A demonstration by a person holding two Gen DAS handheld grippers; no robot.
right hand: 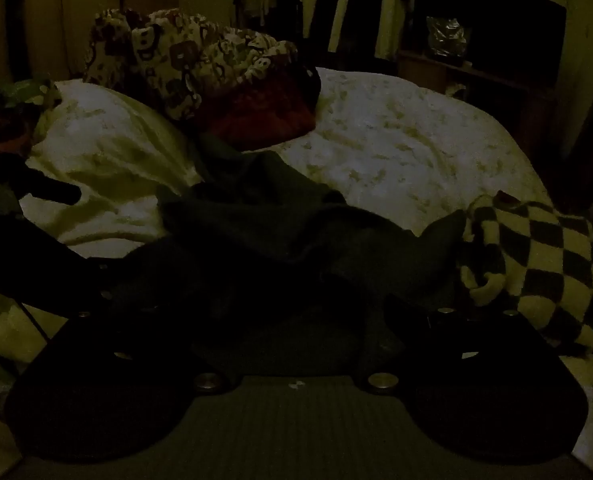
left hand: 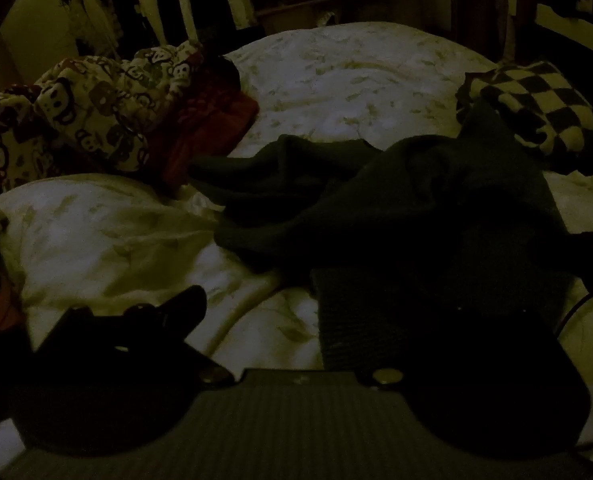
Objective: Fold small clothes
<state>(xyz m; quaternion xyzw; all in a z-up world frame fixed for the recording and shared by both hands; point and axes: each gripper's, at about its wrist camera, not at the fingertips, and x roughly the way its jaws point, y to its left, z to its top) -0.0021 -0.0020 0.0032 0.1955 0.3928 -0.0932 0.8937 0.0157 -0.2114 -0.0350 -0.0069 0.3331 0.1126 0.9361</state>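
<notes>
A dark knitted garment (left hand: 416,200) lies crumpled on the white bedcover (left hand: 336,72); it also shows in the right wrist view (right hand: 276,232). My left gripper (left hand: 296,312) is wide open low over the bed; its left finger (left hand: 176,312) is over bare cover, its right finger is hidden in the dark ribbed hem (left hand: 416,320). My right gripper (right hand: 264,308) is low over the garment's near edge. Its fingers are lost in the dark cloth, so I cannot tell how the jaws stand.
A monkey-print cloth (left hand: 96,100) and a red cloth (left hand: 208,128) are piled at the back left. A black-and-cream checkered knit (left hand: 536,108) lies at the right, also in the right wrist view (right hand: 536,252). Shelves and hanging clothes stand behind the bed.
</notes>
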